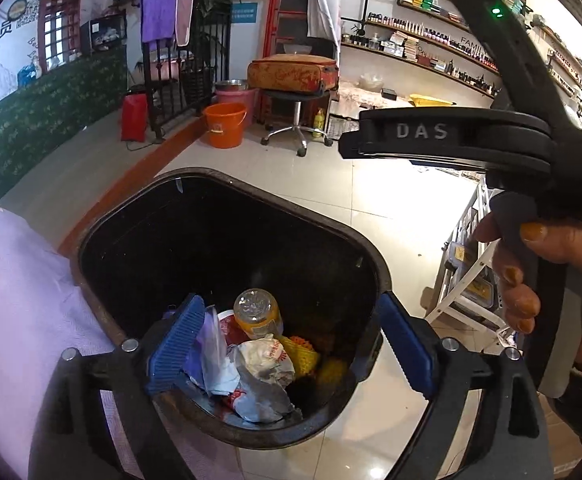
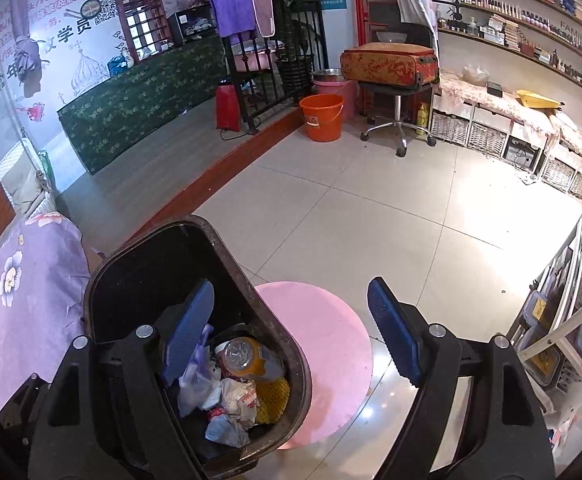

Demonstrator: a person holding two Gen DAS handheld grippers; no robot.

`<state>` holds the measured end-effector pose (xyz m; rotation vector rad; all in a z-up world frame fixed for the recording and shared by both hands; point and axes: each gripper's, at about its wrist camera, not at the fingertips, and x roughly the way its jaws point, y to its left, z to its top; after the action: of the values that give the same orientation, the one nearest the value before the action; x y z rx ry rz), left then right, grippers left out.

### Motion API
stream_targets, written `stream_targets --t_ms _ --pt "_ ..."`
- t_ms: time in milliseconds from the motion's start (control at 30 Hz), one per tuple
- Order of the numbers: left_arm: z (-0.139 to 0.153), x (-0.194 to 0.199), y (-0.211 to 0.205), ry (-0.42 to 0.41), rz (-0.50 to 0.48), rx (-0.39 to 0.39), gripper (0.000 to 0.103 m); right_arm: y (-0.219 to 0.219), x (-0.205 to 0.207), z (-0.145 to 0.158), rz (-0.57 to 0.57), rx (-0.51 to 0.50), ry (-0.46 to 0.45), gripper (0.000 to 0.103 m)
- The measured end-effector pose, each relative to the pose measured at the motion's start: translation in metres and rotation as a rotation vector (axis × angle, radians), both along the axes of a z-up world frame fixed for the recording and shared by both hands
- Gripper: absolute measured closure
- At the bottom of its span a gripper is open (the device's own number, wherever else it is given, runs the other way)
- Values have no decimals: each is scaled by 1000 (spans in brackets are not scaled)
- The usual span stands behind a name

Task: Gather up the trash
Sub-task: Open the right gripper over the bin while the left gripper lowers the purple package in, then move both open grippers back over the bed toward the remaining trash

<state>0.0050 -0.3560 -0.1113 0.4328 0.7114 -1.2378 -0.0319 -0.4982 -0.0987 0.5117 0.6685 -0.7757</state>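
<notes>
Jaws on both tools stand wide apart and empty: the left gripper hangs directly over the dark plastic trash bin, the right gripper straddles its rim with one blue pad inside. Trash already lies at the bottom: a clear bottle of orange liquid, crumpled white wrappers, a thin purple plastic bag and yellow foam netting. Judging by the right wrist view, the risk is that pad catching the rim as it moves, tipping the light bin onto the round pink mat and spilling everything over the tiled floor. The two tools are close enough to collide.
</notes>
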Motion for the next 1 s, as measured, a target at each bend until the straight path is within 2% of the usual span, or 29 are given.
stream_targets --t_ms 233,533,667,900,1000 --pt "3 1 10 12 9 -7 13 1 1 0 4 7 5 23" --pt "17 22 41 70 127 -63 9 12 8 0 40 9 2 23" --pt "24 34 63 67 212 -72 8 22 19 0 98 17 -5 22" --pt "32 62 116 13 413 -22 8 60 56 1 246 33 -9 22" --pt "32 81 144 63 505 -16 8 80 74 4 318 30 -9 22"
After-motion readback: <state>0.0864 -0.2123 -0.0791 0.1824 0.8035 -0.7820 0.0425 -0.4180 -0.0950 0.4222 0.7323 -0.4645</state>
